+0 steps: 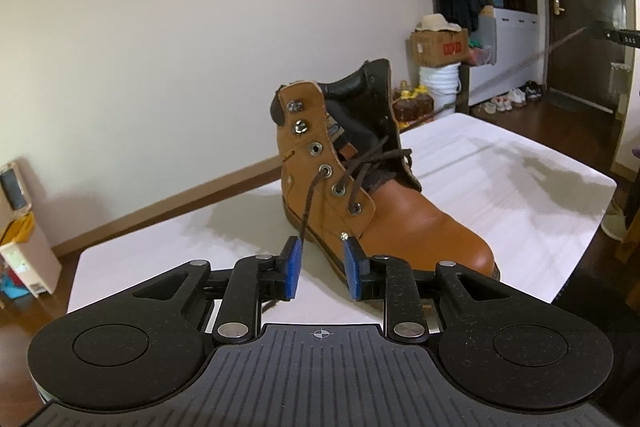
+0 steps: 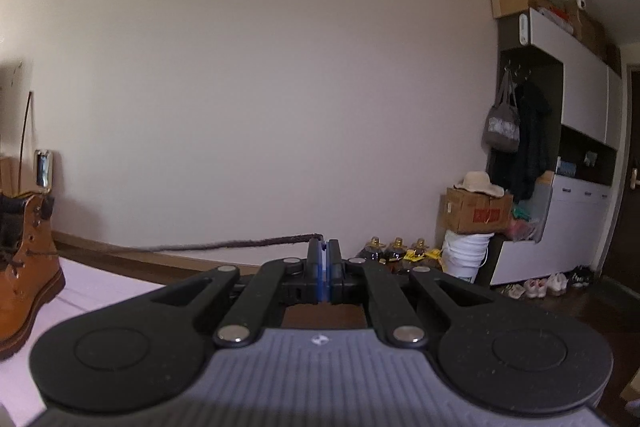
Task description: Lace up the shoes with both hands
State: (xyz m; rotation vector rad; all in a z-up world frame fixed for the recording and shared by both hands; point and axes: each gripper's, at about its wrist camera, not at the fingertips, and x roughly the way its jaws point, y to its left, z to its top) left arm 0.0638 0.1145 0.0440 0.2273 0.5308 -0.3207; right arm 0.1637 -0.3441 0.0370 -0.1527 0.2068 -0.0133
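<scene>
Plain cream wall [image 2: 260, 87] running behind, wood skirting [image 1: 180, 203] along its base. White-topped table [image 1: 500, 187] sitting on dark wood floor [image 1: 540, 115]. White cabinet unit [image 2: 580, 99] standing right, bag [image 2: 502, 127] hanging, cardboard box [image 2: 478, 213] resting on white bucket [image 2: 464, 255]; dark door [image 1: 584, 7] beyond.

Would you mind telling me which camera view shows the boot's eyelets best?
The left wrist view: the tan boot stands centred on the white table, its eyelets and the dark lace threaded through them clearly visible. The right wrist view catches only the boot's heel side at its left edge, eyelets small and blurred.
</scene>
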